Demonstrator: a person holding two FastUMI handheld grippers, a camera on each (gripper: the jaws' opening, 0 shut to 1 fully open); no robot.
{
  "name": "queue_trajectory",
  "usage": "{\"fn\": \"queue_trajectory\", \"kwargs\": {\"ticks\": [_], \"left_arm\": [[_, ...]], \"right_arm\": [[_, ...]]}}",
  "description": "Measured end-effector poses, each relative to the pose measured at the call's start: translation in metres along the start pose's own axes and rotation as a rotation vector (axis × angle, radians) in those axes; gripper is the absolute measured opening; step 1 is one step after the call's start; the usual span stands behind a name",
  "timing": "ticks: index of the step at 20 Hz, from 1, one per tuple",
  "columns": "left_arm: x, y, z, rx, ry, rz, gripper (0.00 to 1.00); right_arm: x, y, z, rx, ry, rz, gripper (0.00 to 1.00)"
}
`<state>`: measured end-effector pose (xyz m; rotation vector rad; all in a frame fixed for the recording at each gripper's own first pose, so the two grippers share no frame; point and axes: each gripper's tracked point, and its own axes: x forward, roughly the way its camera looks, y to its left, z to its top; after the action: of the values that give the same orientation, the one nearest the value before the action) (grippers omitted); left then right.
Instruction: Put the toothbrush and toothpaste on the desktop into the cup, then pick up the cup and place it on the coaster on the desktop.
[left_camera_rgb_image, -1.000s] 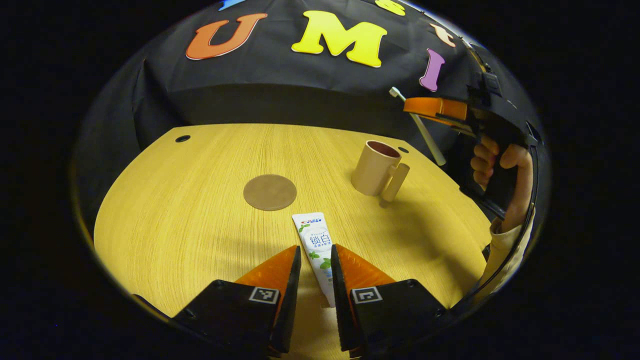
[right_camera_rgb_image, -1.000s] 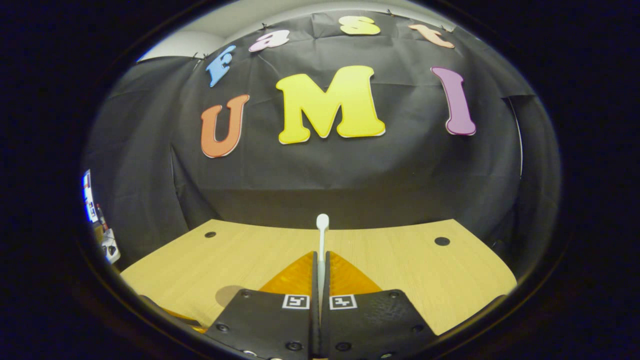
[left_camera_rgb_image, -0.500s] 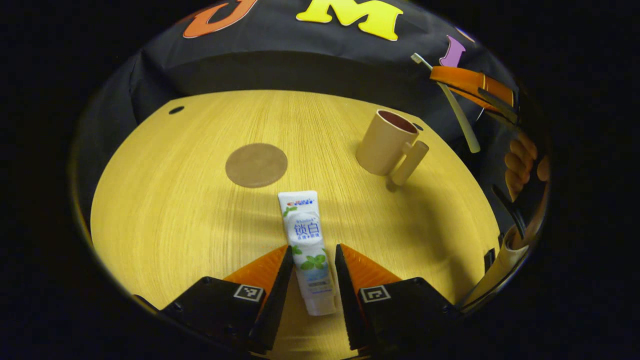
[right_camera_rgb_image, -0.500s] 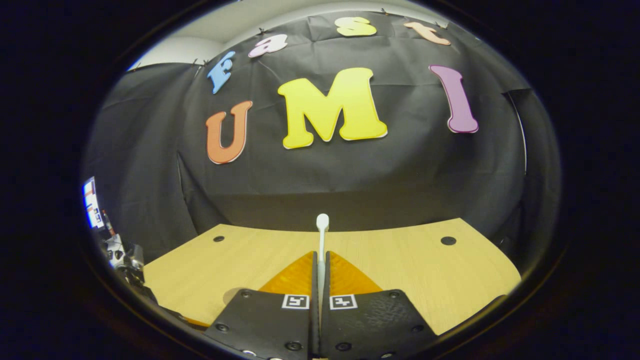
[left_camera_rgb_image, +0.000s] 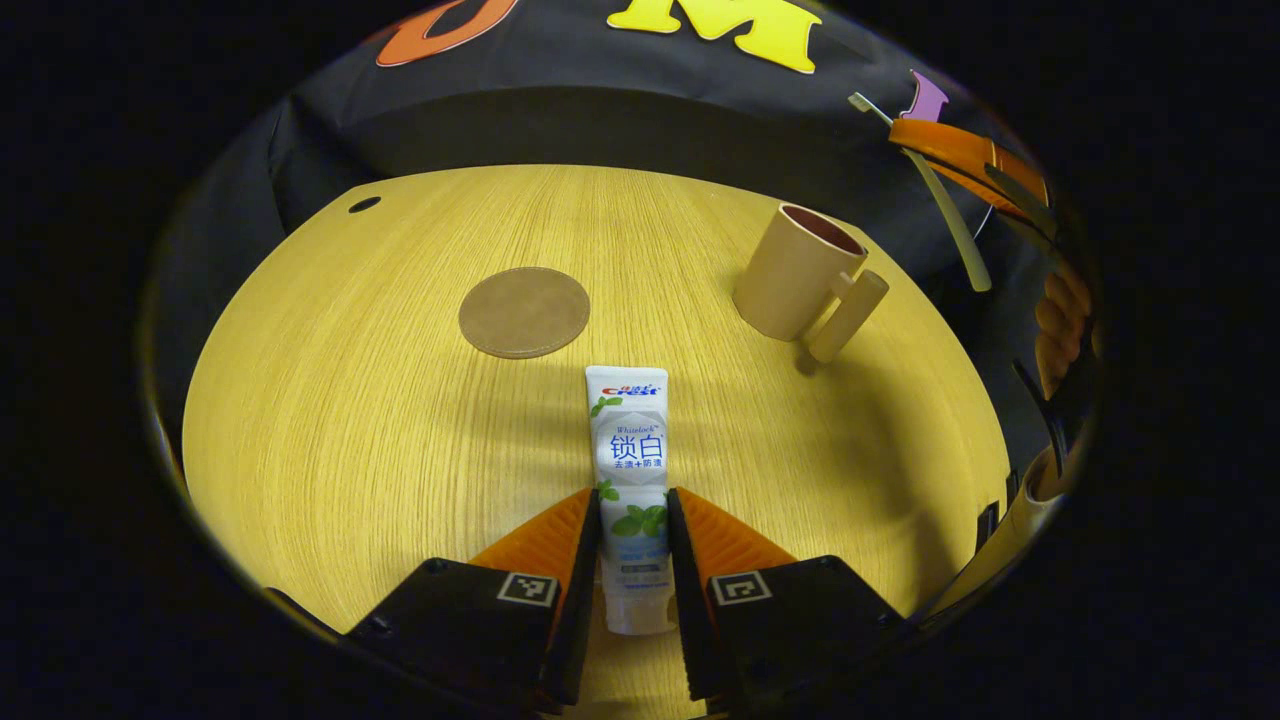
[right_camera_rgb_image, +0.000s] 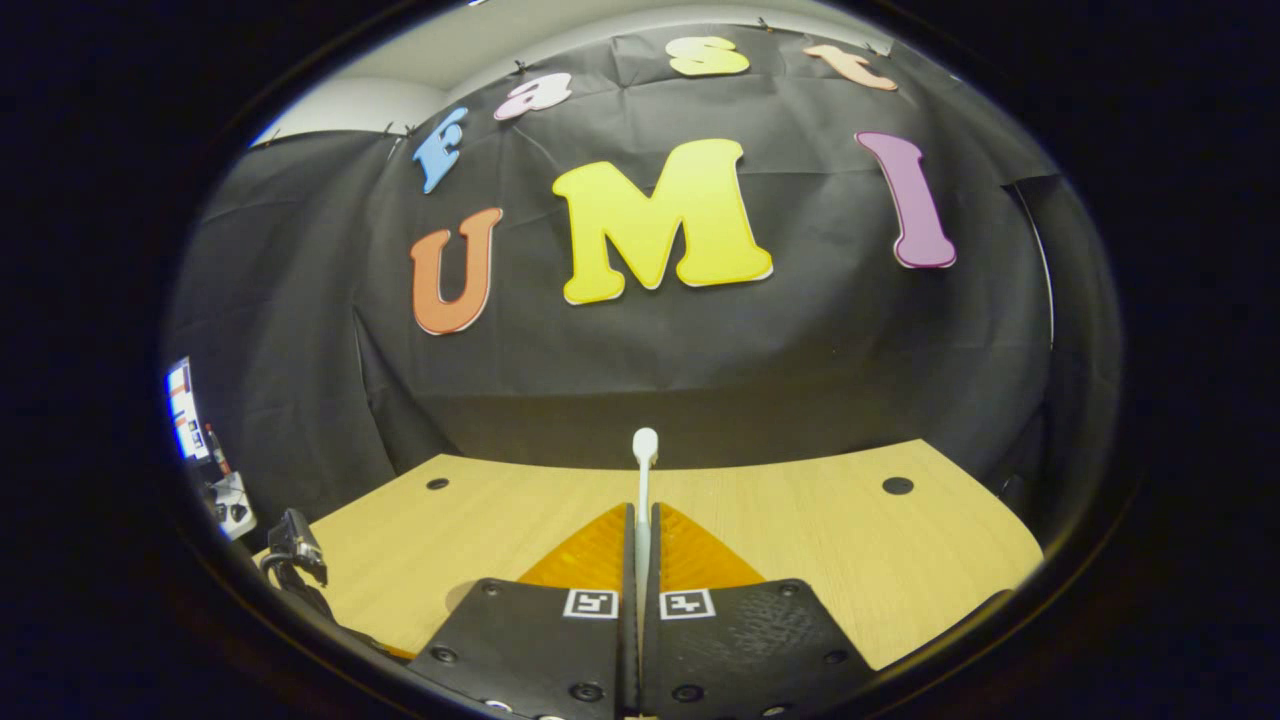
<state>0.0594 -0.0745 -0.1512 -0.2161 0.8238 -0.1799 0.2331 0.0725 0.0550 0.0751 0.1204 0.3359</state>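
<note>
The toothpaste (left_camera_rgb_image: 630, 480) is seen as a flat white tube with blue lettering and green leaf prints, lying lengthwise on the desktop (left_camera_rgb_image: 350, 420), crimped end pointing far. Its near part lies between the fingers of the left gripper (left_camera_rgb_image: 634, 520), which flank it closely on both sides; whether both press on it cannot be told.

The desktop is pale yellow wood-grain laminate with a fine straight grain and a rounded far edge. The coaster (left_camera_rgb_image: 524, 311) is a thin round brown disc with a matte surface, lying flat just beyond the tube and slightly left. The cup (left_camera_rgb_image: 797, 271) is a smooth beige tapered cylinder with a dark interior and a thick peg-like handle on its near right side, standing upright at far right, well apart from the coaster.

The toothbrush (right_camera_rgb_image: 643, 490) is a slim white stick with a small rounded head. It is pinched between the pressed-together fingers of the right gripper (right_camera_rgb_image: 642, 530), head pointing forward. In the left gripper view, that gripper is held in a hand (left_camera_rgb_image: 1058, 330) above and right of the cup.
</note>
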Motion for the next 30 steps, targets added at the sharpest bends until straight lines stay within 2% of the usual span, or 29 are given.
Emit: {"fn": "queue_trajectory", "kwargs": {"ticks": [4,9,13,16,20,30], "left_arm": [[-0.009,0.005,0.009,0.052,-0.122,0.000,0.35],[-0.035,-0.006,0.047,0.164,-0.420,0.000,0.34],[-0.047,-0.023,0.058,0.154,-0.547,-0.078,0.34],[-0.051,-0.033,0.066,0.151,-0.594,-0.124,0.34],[-0.046,-0.033,0.068,0.145,-0.597,-0.135,0.34],[-0.041,-0.026,0.070,0.140,-0.593,-0.109,0.34]], "right_arm": [[0.008,0.004,0.007,-0.011,-0.026,-0.006,0.00],[0.031,0.003,0.018,0.003,-0.101,-0.007,0.00],[0.059,-0.007,0.007,-0.024,-0.096,-0.027,0.01],[0.074,-0.011,-0.005,-0.010,-0.068,-0.025,0.01],[0.084,-0.014,-0.016,-0.035,-0.042,-0.031,0.01],[0.081,-0.014,-0.028,-0.026,0.007,-0.013,0.05]]}}
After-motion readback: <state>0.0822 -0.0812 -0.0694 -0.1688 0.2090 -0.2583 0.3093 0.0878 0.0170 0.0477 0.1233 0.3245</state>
